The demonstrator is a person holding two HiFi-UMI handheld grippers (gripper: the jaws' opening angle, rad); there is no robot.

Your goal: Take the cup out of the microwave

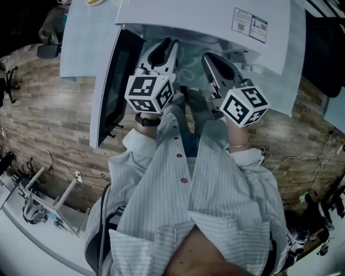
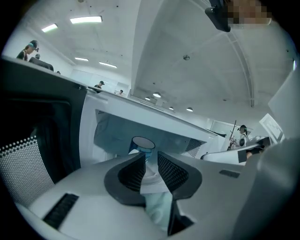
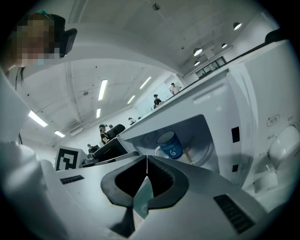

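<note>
A blue paper cup [image 3: 171, 145] stands upright on the glass turntable [image 3: 206, 152] inside the white microwave [image 1: 215, 16], whose door [image 1: 110, 91] hangs open to the left. My left gripper [image 2: 151, 161] points into the cavity with its jaws a little apart and nothing between them; the cup [image 2: 142, 145] sits just beyond its tips, slightly left. My right gripper [image 3: 146, 159] is shut and empty, to the right of the cup and short of the opening. In the head view the left gripper [image 1: 164, 48] and the right gripper [image 1: 213, 62] both reach at the opening, and the cup is hidden there.
The open door [image 2: 37, 140] forms a dark wall close on the left gripper's left side. The microwave's control panel [image 3: 281, 145] is at the right of the opening. A wooden floor [image 1: 48, 118] with cables and a metal rack [image 1: 48, 199] lies below. People stand far off.
</note>
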